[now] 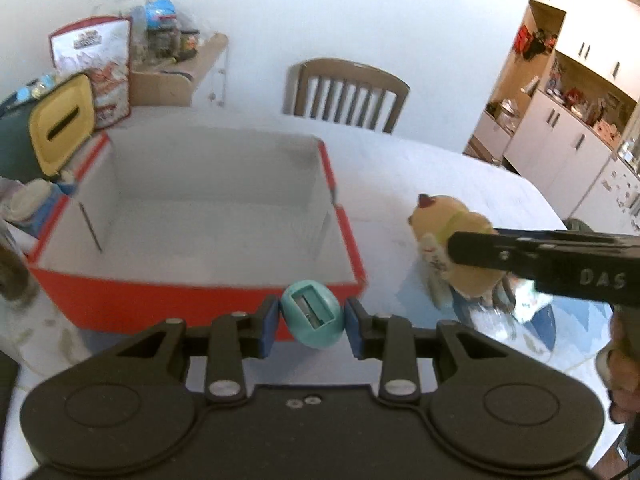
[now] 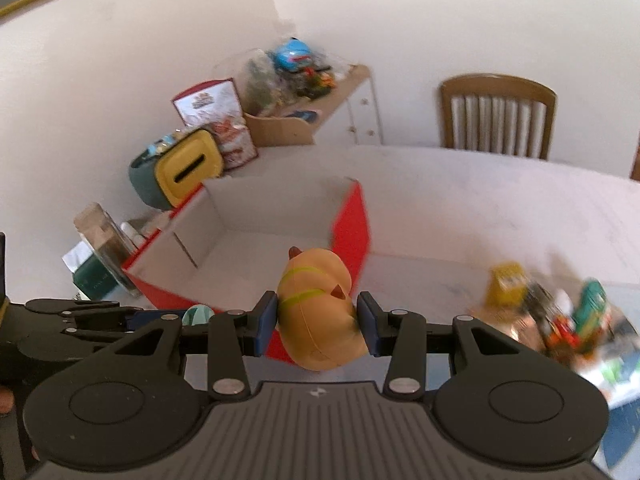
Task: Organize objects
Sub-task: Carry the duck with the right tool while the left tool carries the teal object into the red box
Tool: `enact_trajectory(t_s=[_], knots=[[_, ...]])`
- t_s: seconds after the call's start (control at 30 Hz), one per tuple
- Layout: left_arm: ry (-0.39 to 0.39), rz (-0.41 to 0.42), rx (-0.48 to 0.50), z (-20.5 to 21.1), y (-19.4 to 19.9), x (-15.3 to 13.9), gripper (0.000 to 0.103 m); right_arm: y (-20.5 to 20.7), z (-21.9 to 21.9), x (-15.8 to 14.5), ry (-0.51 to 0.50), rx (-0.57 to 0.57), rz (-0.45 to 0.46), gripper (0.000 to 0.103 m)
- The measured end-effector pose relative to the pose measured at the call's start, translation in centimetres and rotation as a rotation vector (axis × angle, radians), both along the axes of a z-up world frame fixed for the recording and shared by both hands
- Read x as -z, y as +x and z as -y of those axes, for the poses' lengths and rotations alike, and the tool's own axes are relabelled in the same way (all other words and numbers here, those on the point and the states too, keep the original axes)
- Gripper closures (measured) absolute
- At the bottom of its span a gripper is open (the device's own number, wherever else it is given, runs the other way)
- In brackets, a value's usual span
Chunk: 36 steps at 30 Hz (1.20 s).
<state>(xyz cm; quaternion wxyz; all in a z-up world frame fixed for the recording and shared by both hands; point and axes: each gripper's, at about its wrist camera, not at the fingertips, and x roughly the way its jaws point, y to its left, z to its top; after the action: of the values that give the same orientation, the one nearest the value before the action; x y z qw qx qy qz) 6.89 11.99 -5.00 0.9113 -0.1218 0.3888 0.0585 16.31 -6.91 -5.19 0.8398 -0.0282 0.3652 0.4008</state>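
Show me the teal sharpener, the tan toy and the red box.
teal sharpener (image 1: 312, 314), left wrist view, blade face.
tan toy (image 2: 318, 312), right wrist view, its rounded back.
red box (image 1: 160, 300), left wrist view, near outer wall.

A home dining room: a white table (image 1: 460, 184), a slatted wooden chair (image 1: 348, 94), white kitchen cupboards (image 1: 568, 120) and a toy-cluttered shelf (image 2: 312, 92).

A wooden slat-back chair (image 1: 347, 94) stands at the far side of the white table (image 1: 432, 176). Against the wall, a low wooden shelf (image 2: 320, 116) carries a clutter of small toys. At the right, white kitchen cabinets (image 1: 568, 136) line an open doorway.
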Motion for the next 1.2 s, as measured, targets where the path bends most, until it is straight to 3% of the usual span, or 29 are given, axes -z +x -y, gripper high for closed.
enact_trajectory(t_s=[0.2,0.37,0.67,1.2], knots=[[0.052,0.028,-0.05,-3.8,1.4,-1.8,0.069,0.6,-5.4,-0.7,-0.01,-0.061,0.025,0.06],[0.097,-0.013,-0.08,-7.3,3.8,-1.4,0.069,0.8,-9.9,0.1,-0.052,-0.105,0.038,0.06],[0.112,-0.145,-0.084,-12.3,8.3,1.7,0.069,1.8,-16.6,3.9,-0.19,-0.166,0.042,0.06],[0.128,-0.416,0.018,-13.1,13.5,8.2,0.069,4.1,-20.3,10.6,-0.359,-0.187,-0.138,0.06]])
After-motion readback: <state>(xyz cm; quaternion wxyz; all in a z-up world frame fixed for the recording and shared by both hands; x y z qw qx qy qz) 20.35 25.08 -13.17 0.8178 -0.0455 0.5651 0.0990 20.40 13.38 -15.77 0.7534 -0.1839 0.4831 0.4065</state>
